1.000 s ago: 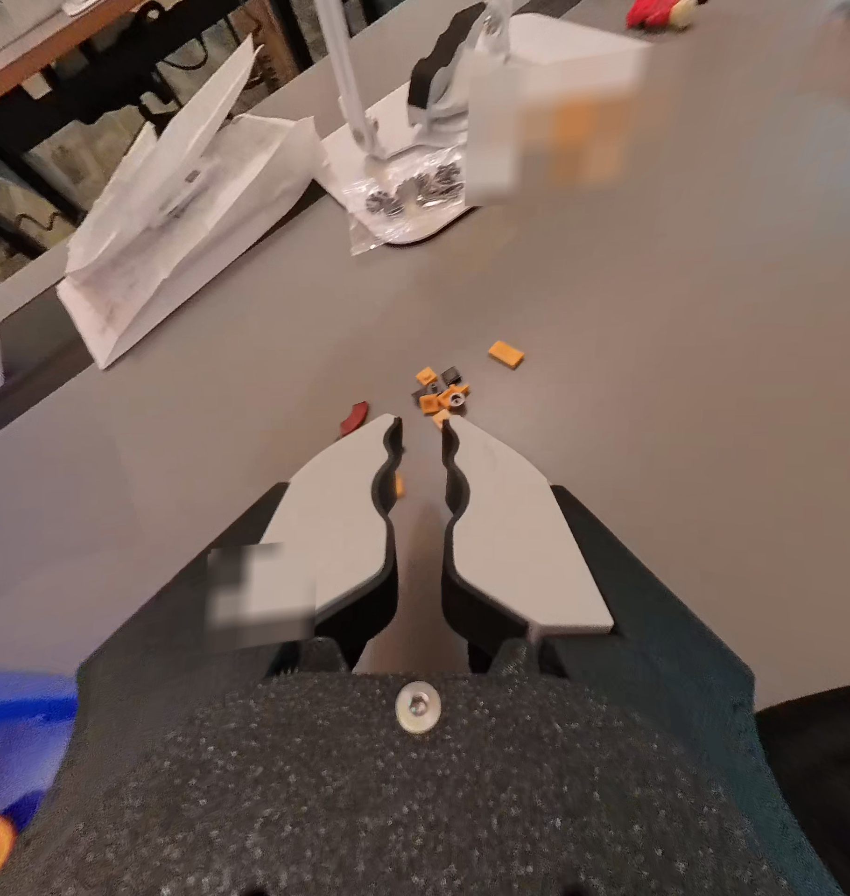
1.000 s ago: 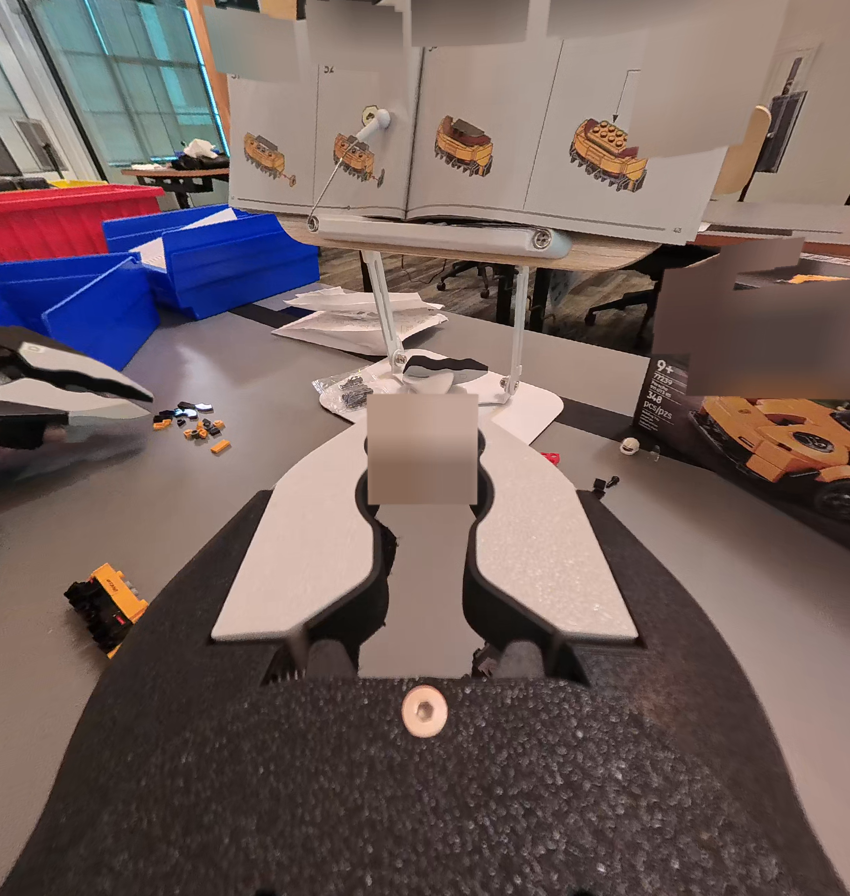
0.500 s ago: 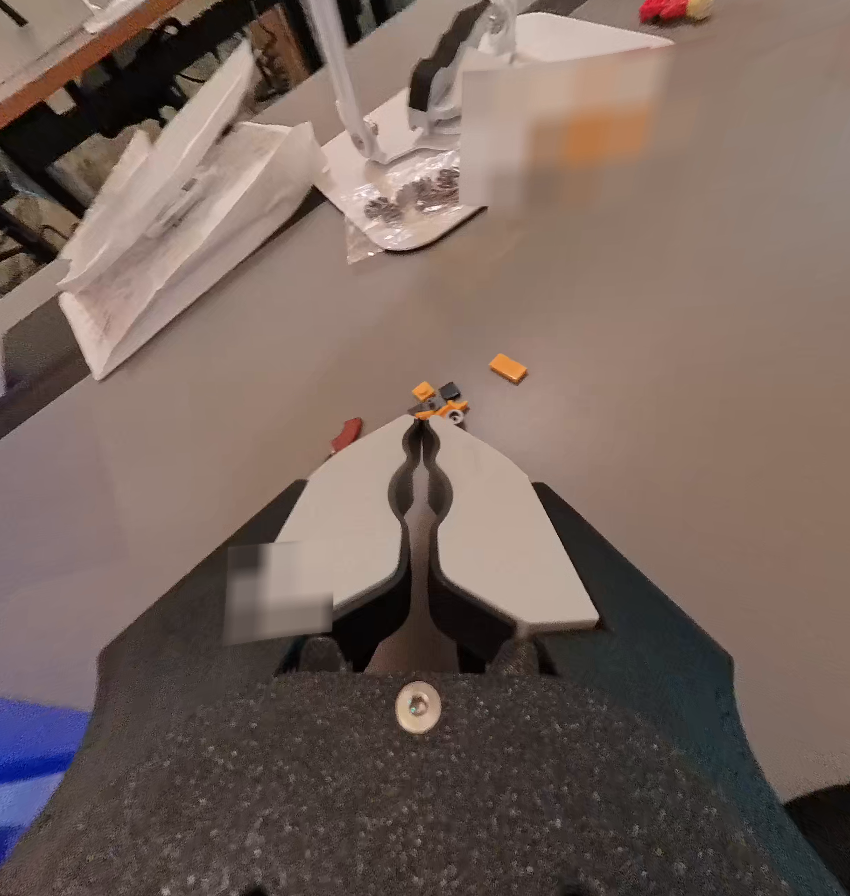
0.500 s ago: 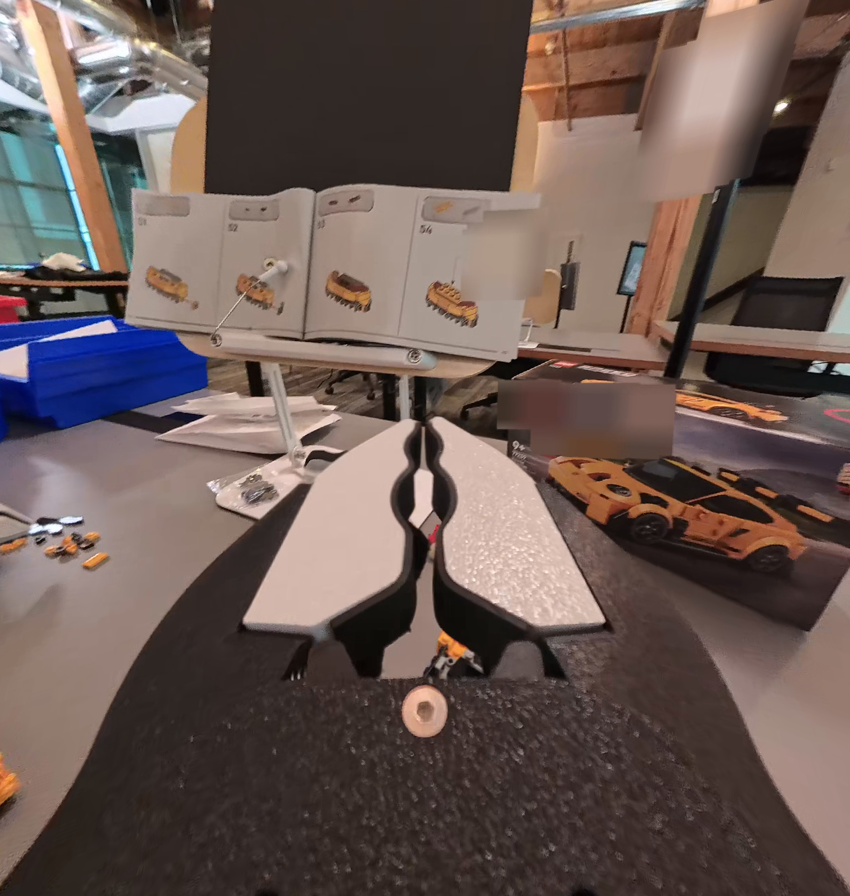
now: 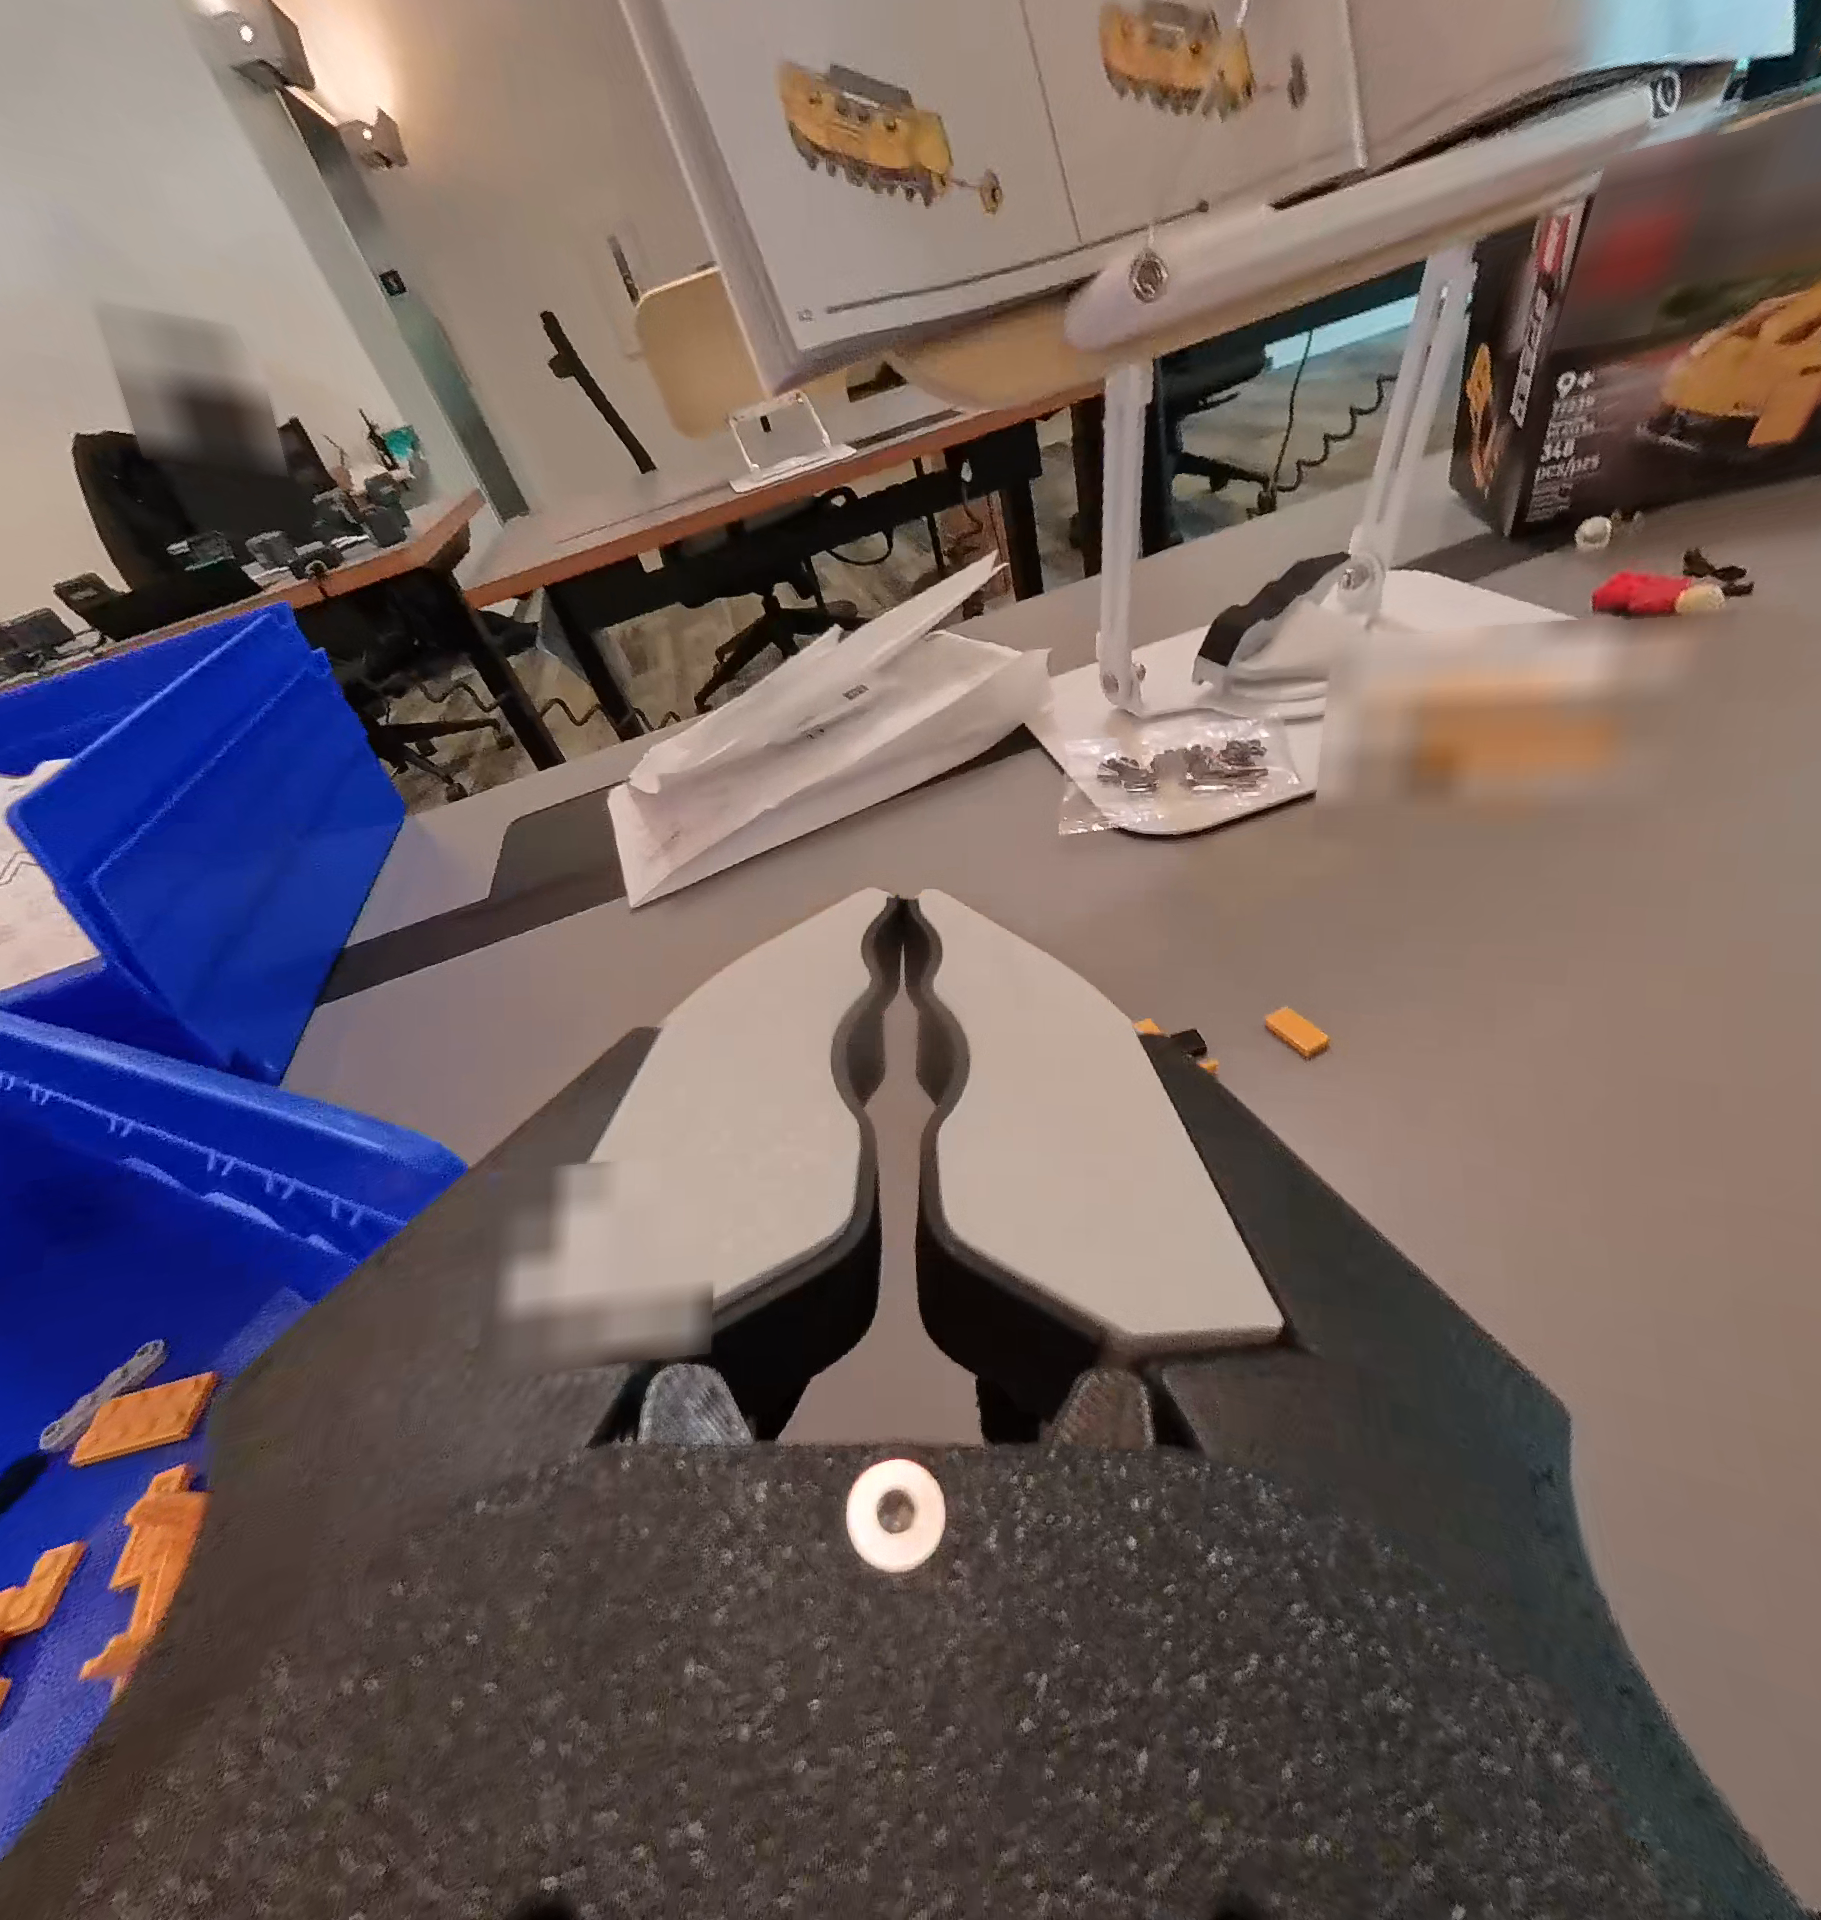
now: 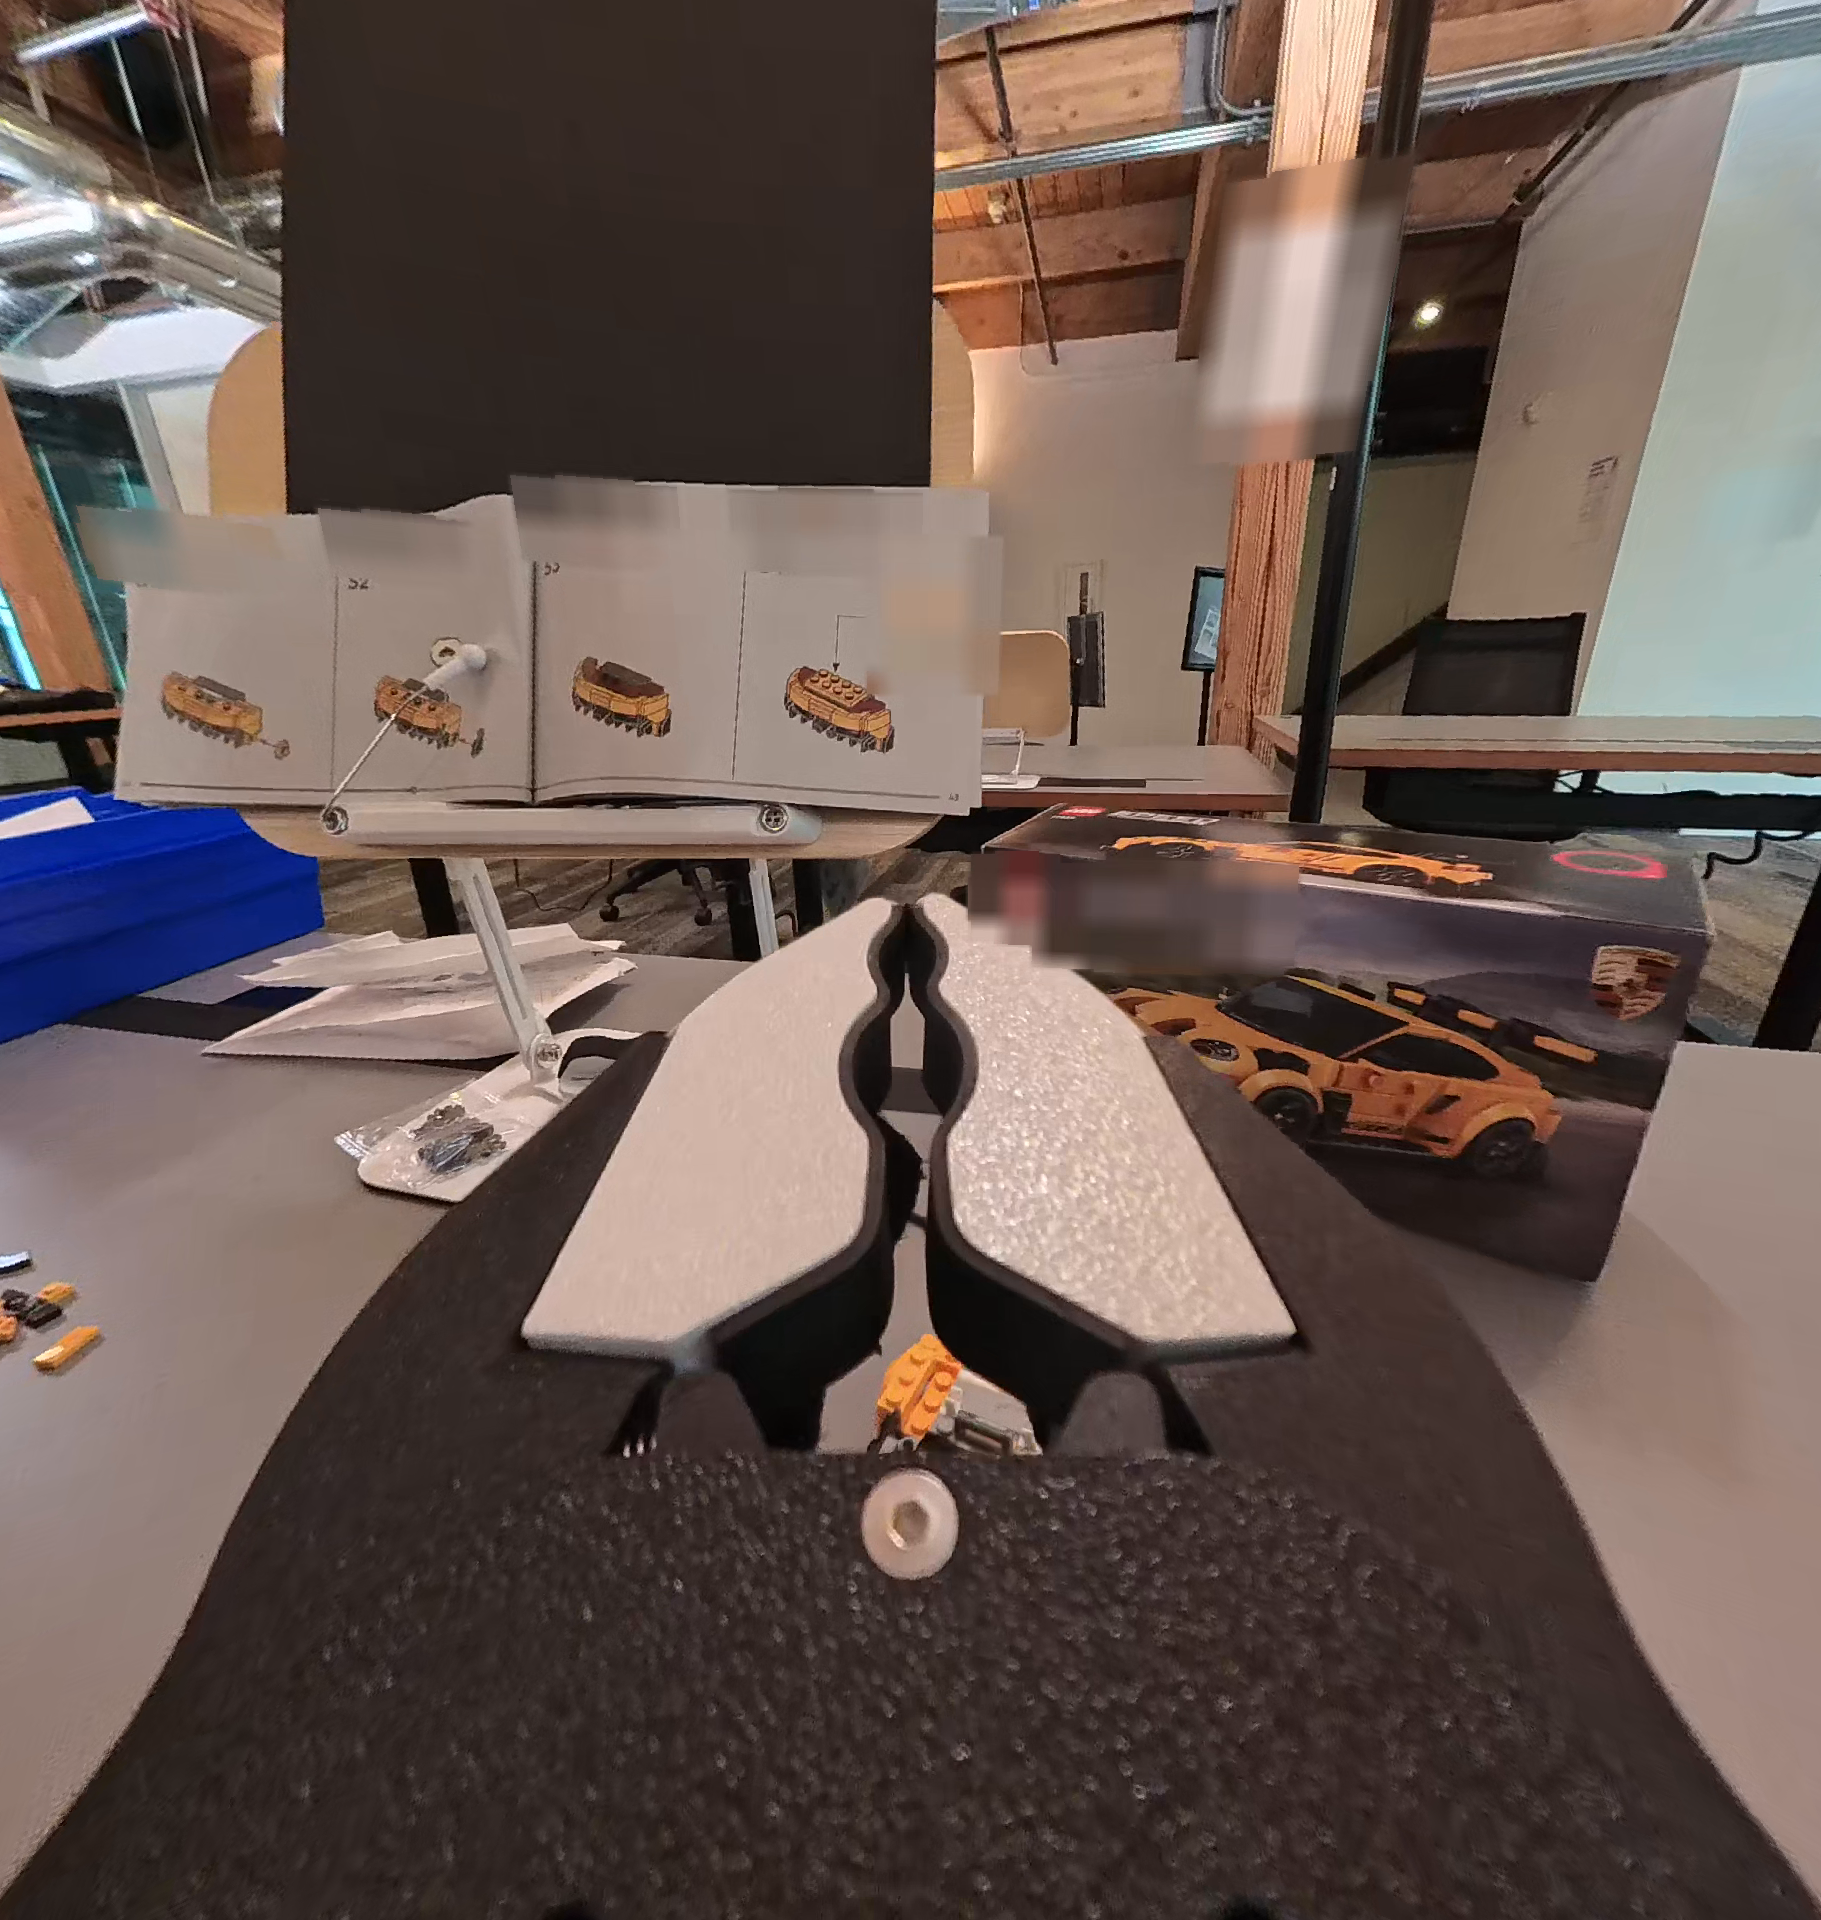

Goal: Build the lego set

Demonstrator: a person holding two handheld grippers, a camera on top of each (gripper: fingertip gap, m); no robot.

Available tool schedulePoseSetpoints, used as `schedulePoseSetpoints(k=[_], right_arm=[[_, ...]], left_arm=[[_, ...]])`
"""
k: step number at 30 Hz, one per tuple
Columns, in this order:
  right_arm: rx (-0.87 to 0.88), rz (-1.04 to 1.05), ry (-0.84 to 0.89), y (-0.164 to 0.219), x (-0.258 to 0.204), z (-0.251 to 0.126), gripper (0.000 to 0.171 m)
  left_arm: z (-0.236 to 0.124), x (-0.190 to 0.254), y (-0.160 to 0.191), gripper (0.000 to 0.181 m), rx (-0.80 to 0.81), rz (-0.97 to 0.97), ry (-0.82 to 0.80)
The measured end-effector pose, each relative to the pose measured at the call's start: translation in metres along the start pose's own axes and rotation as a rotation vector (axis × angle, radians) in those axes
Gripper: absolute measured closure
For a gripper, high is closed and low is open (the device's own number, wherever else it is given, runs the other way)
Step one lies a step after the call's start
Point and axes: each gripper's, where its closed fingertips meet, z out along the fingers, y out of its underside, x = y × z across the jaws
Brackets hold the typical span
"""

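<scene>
Both grippers have their fingers closed together: left gripper (image 5: 901,906) centre frame, right gripper (image 6: 908,910) likewise, neither visibly holding a piece. Probably a pause to consult the instruction booklet (image 6: 542,665); next comes picking from the loose orange pieces (image 6: 23,1314). Only the right view shows the partial orange build (image 6: 921,1387) beneath its fingers; only the left shows the blue bin (image 5: 168,1195).

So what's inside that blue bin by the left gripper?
Flat orange Lego plates, a grey strip piece and a small black pin lie in the blue bin. The left gripper covers the rest of its floor.
</scene>
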Motion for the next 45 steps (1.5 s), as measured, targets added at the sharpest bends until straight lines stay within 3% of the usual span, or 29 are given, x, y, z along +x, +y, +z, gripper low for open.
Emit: schedulePoseSetpoints(k=[4,12,23,45], right_arm=[[-0.009,-0.007,-0.009,0.003,-0.002,0.001,0.171],[-0.033,-0.011,-0.044,0.009,-0.008,0.003,0.171],[-0.064,-0.011,-0.082,0.015,-0.015,0.005,0.171],[-0.212,-0.001,-0.234,0.044,-0.042,0.009,0.170]], left_arm=[[0.001,0.000,0.003,0.181,-0.009,-0.021,0.014],[0.014,0.044,0.042,0.178,-0.217,-0.031,0.256],[0.023,0.066,0.077,0.166,-0.472,-0.004,0.399],[0.036,0.071,0.083,0.172,-0.545,0.053,0.432]])
